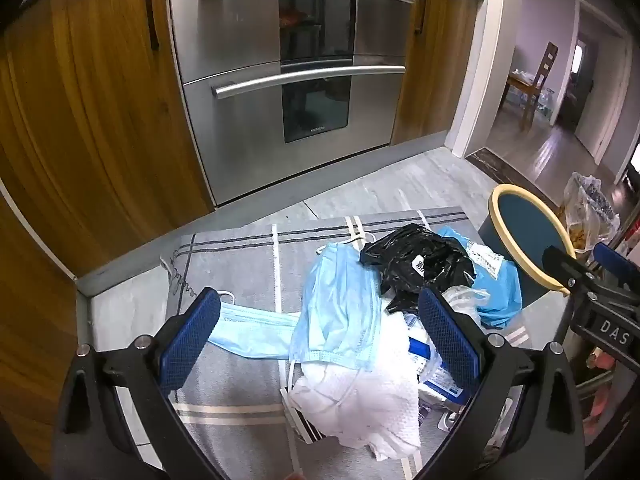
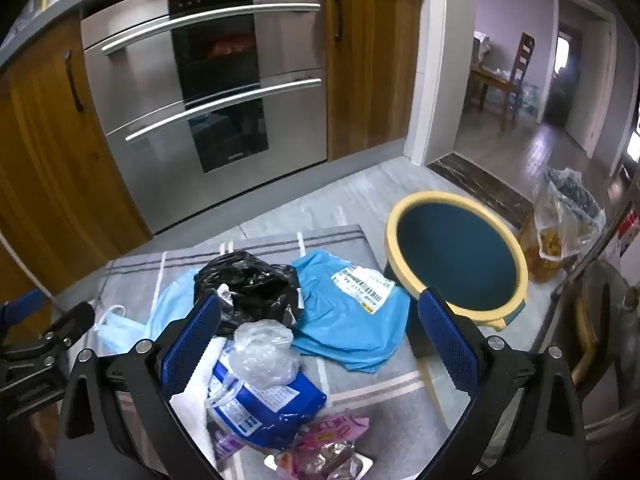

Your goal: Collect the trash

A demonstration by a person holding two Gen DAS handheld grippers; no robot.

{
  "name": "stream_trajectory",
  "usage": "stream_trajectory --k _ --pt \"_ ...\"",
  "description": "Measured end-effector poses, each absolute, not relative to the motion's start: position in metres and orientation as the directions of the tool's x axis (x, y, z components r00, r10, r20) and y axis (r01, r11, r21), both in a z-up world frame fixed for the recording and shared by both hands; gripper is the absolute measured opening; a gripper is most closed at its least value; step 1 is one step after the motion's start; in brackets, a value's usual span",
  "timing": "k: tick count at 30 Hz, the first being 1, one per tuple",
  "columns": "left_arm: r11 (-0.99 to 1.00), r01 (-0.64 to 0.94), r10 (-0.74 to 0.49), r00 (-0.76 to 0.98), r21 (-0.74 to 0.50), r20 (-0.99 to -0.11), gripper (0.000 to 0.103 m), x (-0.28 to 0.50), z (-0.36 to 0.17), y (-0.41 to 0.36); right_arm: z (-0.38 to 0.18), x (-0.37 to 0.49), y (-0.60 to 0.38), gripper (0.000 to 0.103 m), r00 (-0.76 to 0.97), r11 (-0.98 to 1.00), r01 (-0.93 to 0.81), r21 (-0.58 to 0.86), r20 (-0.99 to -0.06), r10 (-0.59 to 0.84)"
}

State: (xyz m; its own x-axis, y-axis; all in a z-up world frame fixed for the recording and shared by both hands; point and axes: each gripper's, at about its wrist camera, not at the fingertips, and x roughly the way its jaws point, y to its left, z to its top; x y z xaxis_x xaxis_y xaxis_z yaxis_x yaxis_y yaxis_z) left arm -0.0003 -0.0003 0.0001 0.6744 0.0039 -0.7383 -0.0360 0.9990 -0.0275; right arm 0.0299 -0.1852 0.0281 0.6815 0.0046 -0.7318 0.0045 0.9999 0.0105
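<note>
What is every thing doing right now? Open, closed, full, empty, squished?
left gripper: open, holding nothing.
right gripper: open, holding nothing.
bin: upright, looks empty.
black bag: crumpled.
blue mailer: flattened.
face mask: loose, unfolded.
oven doors: closed.

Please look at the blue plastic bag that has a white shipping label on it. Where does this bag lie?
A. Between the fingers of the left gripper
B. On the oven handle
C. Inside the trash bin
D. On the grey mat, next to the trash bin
D: the blue plastic bag lies flat on the grey mat, just beside the yellow-rimmed trash bin.
</note>
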Motion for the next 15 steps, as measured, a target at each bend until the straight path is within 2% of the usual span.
stream_trajectory --k 15 --pt "0.999 -0.029 0.049 0.664 0.039 -0.746 0.098 0.002 -0.004 -0.007 0.028 0.028 -0.188 0.098 0.693 1.0 0.005 0.012 -0.721 0.005"
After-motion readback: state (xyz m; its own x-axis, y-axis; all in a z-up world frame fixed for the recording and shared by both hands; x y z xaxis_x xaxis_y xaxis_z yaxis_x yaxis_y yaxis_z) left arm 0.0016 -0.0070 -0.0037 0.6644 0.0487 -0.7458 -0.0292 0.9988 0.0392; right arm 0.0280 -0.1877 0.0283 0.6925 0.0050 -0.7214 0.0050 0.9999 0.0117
